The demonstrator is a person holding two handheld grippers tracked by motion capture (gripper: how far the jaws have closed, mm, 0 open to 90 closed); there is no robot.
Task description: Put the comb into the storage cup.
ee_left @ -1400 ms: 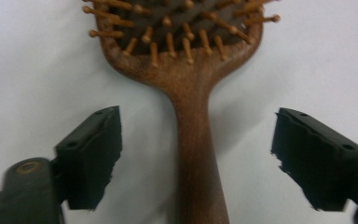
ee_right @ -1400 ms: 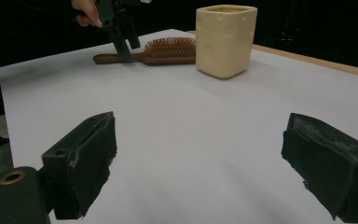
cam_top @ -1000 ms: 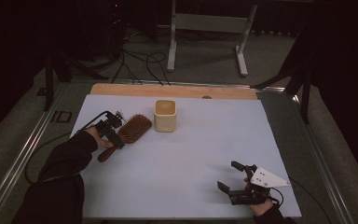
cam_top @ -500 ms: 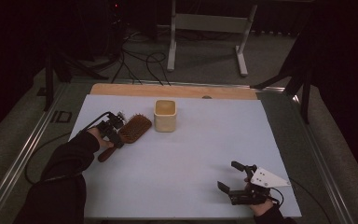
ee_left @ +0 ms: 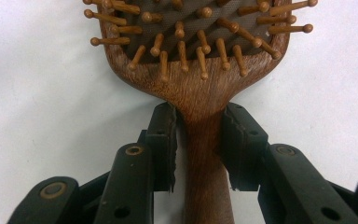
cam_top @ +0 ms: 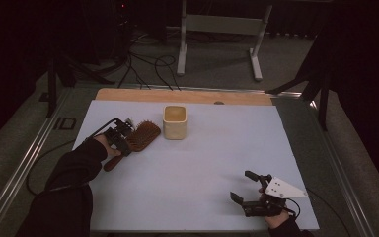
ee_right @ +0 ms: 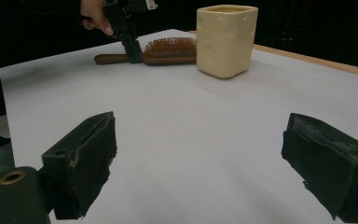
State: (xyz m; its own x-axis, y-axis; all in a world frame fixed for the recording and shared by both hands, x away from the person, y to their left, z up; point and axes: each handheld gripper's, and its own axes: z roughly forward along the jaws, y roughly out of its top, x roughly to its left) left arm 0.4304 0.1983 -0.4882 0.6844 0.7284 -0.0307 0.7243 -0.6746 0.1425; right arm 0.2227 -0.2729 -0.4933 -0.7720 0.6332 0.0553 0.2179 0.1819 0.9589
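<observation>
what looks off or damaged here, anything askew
Nothing is spilled or toppled. The hairbrush lies flat, bristles up, beside the upright cream cup. One oddity: the left gripper pads look ragged and chipped along the edges where they flank the brush neck.

This looks like a lab or recording studio rather than a home. The counter (cam_top: 227, 148) is covered with a plain white sheet and framed by metal rails (cam_top: 22, 170) at the left and right of the frame. Black cables (cam_top: 145, 66) trail over grey carpet at the upper middle, beside a white equipment stand (cam_top: 219, 29), with dark surroundings beyond.
</observation>
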